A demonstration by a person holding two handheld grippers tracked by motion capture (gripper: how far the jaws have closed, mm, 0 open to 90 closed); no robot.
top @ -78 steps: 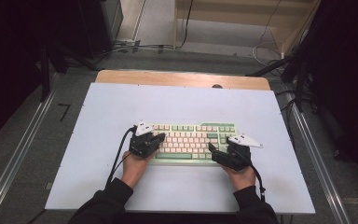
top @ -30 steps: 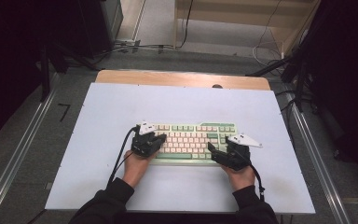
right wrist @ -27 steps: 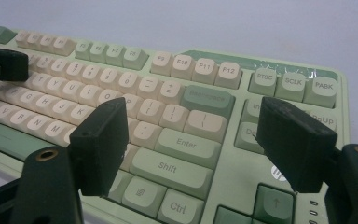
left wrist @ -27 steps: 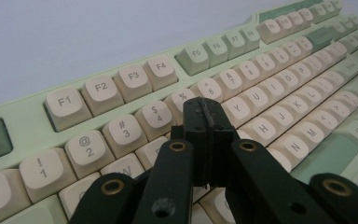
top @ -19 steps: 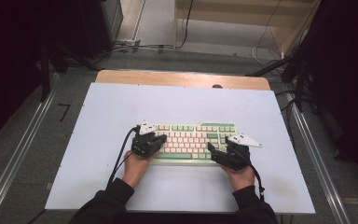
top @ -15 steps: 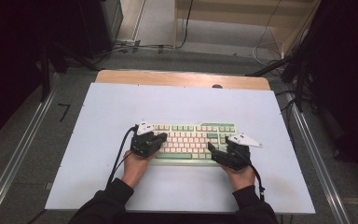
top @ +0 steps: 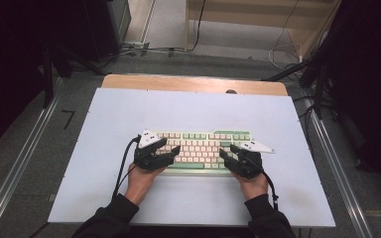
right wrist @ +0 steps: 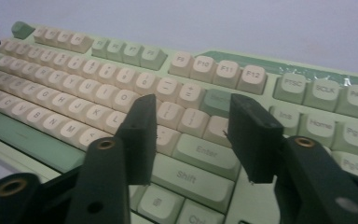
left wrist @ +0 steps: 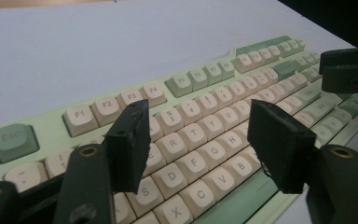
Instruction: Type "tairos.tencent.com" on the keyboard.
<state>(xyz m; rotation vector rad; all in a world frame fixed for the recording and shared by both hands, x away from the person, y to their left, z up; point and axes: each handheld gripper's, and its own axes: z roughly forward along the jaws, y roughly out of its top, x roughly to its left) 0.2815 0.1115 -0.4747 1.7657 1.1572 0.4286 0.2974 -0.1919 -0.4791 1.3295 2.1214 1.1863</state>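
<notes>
A pale green keyboard [top: 203, 148] with cream and green keys lies in the middle of the white table top [top: 129, 109]. My left gripper [top: 172, 151] hovers over the keyboard's left end, open, and its jaws frame the letter keys [left wrist: 205, 140] with nothing between them. My right gripper [top: 226, 153] is over the right end, also open, above the Enter and Shift keys [right wrist: 200, 154]. In the left gripper view, the right gripper's tips [left wrist: 349, 70] show at the far right. A hand holds each gripper from the near side of the table.
A wooden strip [top: 193, 83] runs along the table's far edge. Metal rails [top: 25, 158] flank the table on both sides. Cables [top: 144, 48] lie on the floor beyond. Bare table top surrounds the keyboard.
</notes>
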